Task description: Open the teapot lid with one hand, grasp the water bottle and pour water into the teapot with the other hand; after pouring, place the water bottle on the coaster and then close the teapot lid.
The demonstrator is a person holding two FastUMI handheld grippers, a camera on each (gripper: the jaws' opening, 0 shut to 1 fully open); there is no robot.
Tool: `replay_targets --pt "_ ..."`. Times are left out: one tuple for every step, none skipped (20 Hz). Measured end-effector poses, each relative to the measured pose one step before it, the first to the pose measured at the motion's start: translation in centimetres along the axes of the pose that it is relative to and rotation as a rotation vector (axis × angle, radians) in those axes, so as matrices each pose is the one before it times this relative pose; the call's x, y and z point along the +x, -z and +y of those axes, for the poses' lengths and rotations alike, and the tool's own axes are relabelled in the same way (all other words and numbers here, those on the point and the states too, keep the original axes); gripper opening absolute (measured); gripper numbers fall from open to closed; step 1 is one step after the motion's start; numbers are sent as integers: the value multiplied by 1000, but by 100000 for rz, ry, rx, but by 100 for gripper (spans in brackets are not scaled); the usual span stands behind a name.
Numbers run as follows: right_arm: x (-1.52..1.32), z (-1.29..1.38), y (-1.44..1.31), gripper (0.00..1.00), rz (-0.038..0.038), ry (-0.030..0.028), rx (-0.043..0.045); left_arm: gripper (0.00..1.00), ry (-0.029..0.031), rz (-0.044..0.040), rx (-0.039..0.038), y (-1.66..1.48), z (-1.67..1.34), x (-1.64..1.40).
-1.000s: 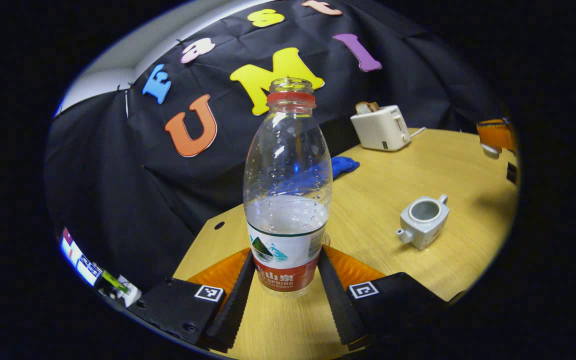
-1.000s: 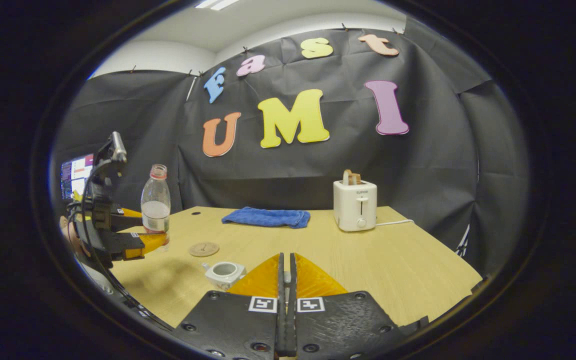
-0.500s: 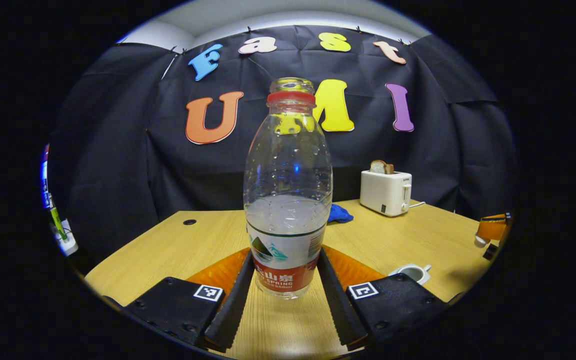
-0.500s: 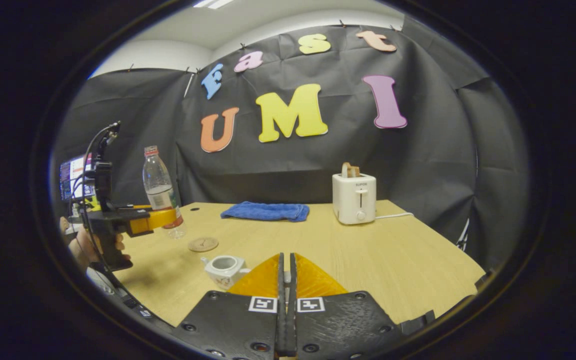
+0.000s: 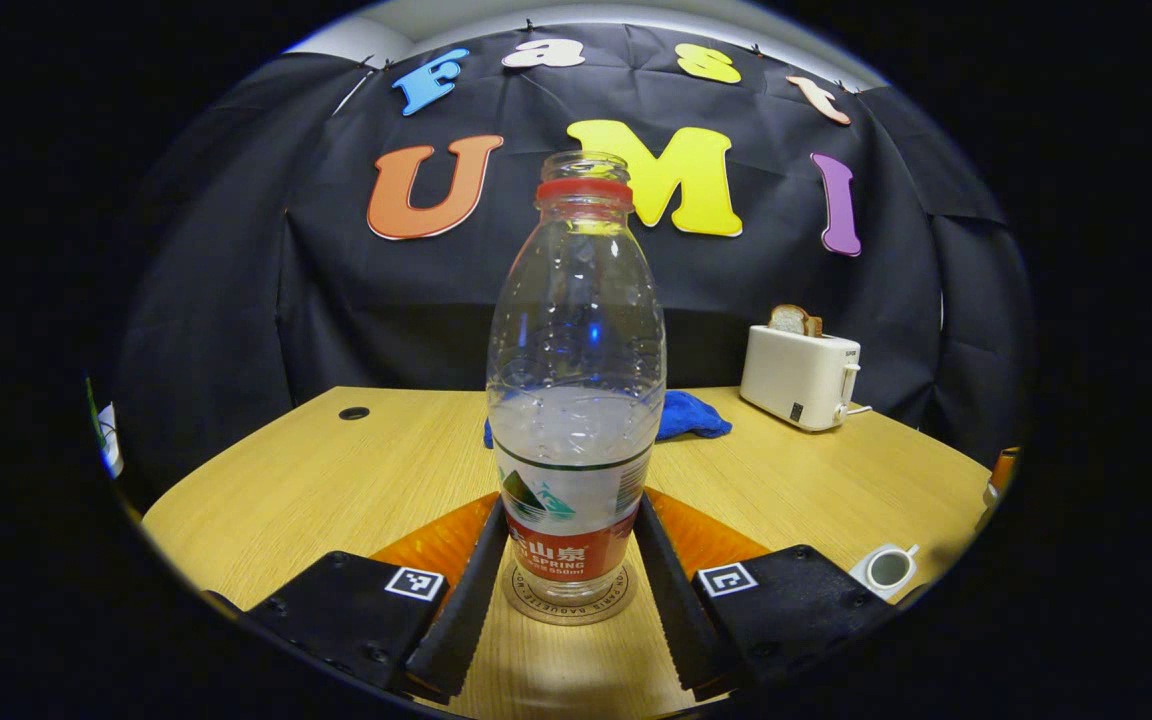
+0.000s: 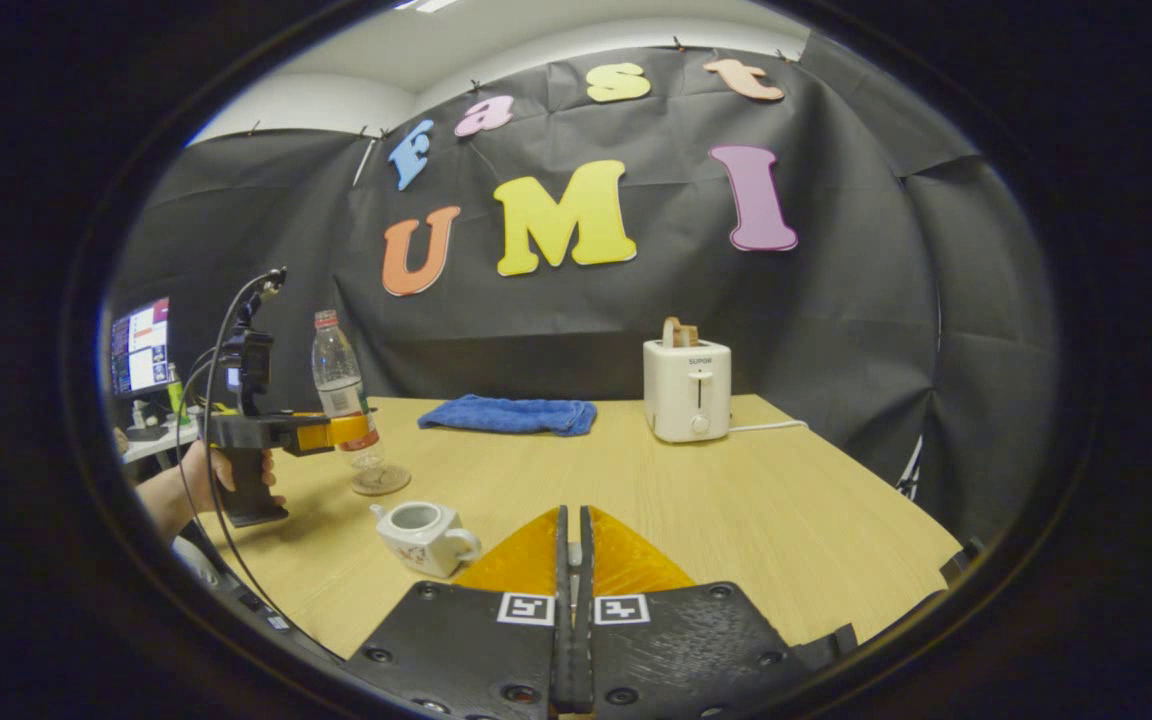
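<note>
My left gripper (image 5: 571, 512) is shut on a clear water bottle (image 5: 576, 330) with a red neck ring, no cap and water in its lower half. The bottle is upright over the round coaster (image 5: 564, 606); whether it touches I cannot tell. In the right gripper view the same gripper (image 6: 336, 432), bottle (image 6: 339, 385) and coaster (image 6: 381, 480) sit at the left. The white teapot (image 6: 421, 535) stands open in front of them, also seen as teapot (image 5: 886, 568). My right gripper (image 6: 573, 512) is shut, a sliver of the white lid (image 6: 573, 553) between its fingers.
A white toaster (image 6: 686, 390) with bread stands at the back of the wooden table (image 6: 736, 500), its cord running right. A blue cloth (image 6: 506, 413) lies by the back wall. A hand (image 6: 211, 480) holds the left gripper's handle at the table's left edge.
My left gripper has carried the bottle from the table's left edge over to the coaster, lowering it there upright. The right gripper stays shut and has shifted slightly.
</note>
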State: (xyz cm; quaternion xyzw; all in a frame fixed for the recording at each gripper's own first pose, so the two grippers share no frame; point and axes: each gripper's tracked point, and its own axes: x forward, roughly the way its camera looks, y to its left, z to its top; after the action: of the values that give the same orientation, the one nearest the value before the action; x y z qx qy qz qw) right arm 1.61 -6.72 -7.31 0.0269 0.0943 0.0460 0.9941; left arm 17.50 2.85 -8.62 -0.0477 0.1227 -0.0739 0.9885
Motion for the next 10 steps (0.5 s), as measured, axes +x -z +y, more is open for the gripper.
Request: replay_targets --pt "69 0 31 0 192 -30 -301 77 -10 659 -20 170 102 488" --pt "85 37 44 0 191 103 -243 77 -168 1050 163 402 75 271" --pt "58 -71 66 0 149 56 -68 77 -197 1533 149 536 -7 210" --pt "45 -34 70 0 193 29 57 77 -103 1349 77 372 80 157" --pt "50 -12 -15 0 174 124 40 78 -257 585 -65 131 64 125" --pt "72 31 76 0 109 42 -47 78 102 435 -144 138 35 116" --pt "37 -16 35 0 100 69 -117 78 -105 602 -126 232 -2 21" --pt "24 41 33 0 181 74 -166 79 242 910 22 293 22 75" --pt "-7 59 -11 0 67 -163 -94 80 260 1361 4 222 -81 231" --pt "-12 50 -16 0 -17 -108 -125 80 451 631 7 190 -108 2"
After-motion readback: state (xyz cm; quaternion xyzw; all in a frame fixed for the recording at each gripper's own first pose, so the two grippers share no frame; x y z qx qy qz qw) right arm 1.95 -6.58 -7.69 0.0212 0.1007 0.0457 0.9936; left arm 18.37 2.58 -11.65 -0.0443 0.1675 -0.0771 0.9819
